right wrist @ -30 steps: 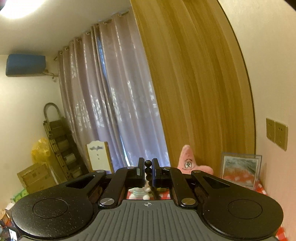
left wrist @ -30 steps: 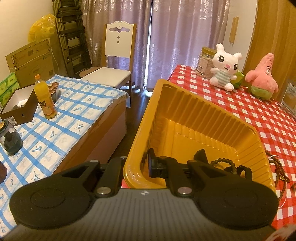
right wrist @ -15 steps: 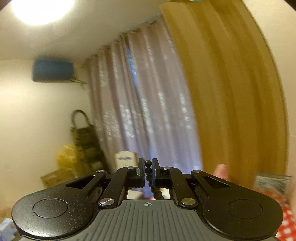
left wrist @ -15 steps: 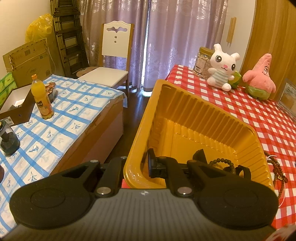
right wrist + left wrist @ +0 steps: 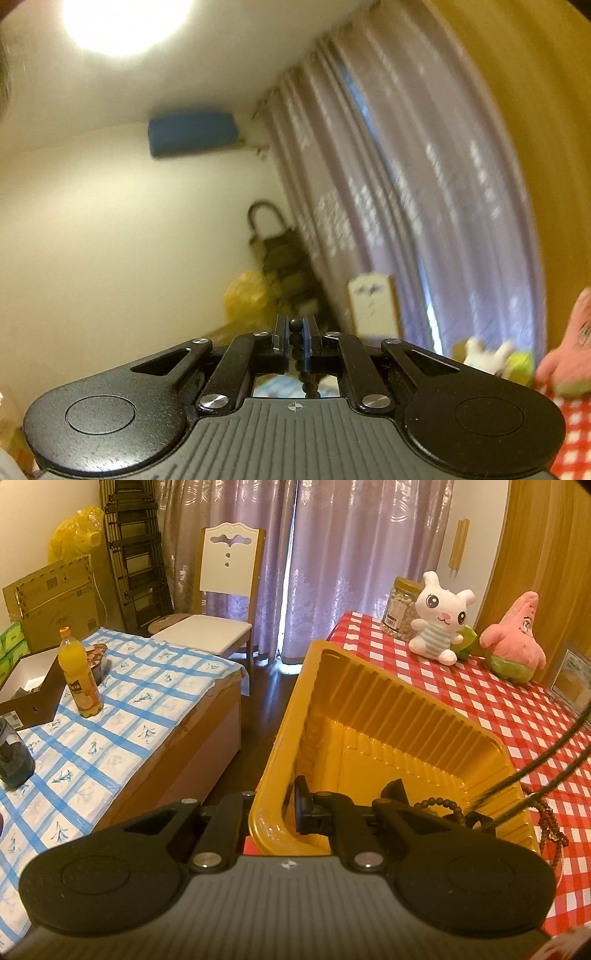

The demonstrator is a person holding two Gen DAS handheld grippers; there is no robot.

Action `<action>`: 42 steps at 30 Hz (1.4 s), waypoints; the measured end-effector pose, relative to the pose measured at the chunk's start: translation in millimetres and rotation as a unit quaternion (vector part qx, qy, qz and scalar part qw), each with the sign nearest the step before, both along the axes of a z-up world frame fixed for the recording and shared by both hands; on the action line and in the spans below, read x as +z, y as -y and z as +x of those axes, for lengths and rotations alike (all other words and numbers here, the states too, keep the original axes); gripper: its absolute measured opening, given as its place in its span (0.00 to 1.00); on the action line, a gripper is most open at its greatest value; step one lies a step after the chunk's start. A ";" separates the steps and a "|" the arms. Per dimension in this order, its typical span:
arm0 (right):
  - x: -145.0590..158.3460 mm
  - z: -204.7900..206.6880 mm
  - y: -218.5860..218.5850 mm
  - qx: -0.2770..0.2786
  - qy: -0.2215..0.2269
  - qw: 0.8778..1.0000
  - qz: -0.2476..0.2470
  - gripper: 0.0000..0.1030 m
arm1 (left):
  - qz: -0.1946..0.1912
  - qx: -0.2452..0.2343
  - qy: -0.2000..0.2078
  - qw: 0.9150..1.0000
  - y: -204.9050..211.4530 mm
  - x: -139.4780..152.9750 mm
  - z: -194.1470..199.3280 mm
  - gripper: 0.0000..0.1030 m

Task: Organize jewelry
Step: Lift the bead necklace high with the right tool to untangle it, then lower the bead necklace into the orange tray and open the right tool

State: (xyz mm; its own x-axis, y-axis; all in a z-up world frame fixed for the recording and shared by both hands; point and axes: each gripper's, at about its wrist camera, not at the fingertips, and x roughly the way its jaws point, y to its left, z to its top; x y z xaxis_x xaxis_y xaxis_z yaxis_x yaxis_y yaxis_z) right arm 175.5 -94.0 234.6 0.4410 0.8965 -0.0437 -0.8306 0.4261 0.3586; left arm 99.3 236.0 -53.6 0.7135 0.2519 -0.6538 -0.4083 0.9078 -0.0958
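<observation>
Left wrist view: the left gripper [image 5: 288, 808] has its jaws closed on the near rim of the yellow plastic tray [image 5: 391, 716], one finger outside the wall and one inside, steadying it at the edge of the red-checked worktop [image 5: 517, 709]. A dark bead bracelet [image 5: 439, 805] already lies in the tray, and a brown bead necklace [image 5: 550, 823] waits just beside it. The right gripper [image 5: 294, 341] has its jaws pinched nearly shut on a black bead string [image 5: 295, 336], whose blurred strand [image 5: 532, 764] hangs over the tray's right side. Judging by this, the transfer is mid-way; next the string should be lowered into the tray, then released.
</observation>
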 end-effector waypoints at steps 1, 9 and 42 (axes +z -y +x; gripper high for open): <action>-7.6 2.7 -8.8 0.007 -0.012 1.000 -0.008 0.07 | 0.000 0.000 0.000 1.000 0.1 0.0 0.0 0.07; -88.2 27.7 -53.3 0.031 -0.132 0.988 -0.069 0.07 | -0.003 -0.001 -0.001 1.000 0.8 -0.9 -0.2 0.06; -275.6 33.9 -93.6 0.000 -0.270 0.934 -0.235 0.07 | -0.004 -0.004 -0.003 1.000 -1.6 -3.1 0.2 0.07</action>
State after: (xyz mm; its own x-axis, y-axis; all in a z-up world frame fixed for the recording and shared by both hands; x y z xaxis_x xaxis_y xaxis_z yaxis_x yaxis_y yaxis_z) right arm 209.4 -0.4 -41.0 0.2405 0.7224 -0.6483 -0.5822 0.6418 0.4991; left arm 99.4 237.7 -56.7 0.7114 0.2421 -0.6598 -0.4025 0.9100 -0.1001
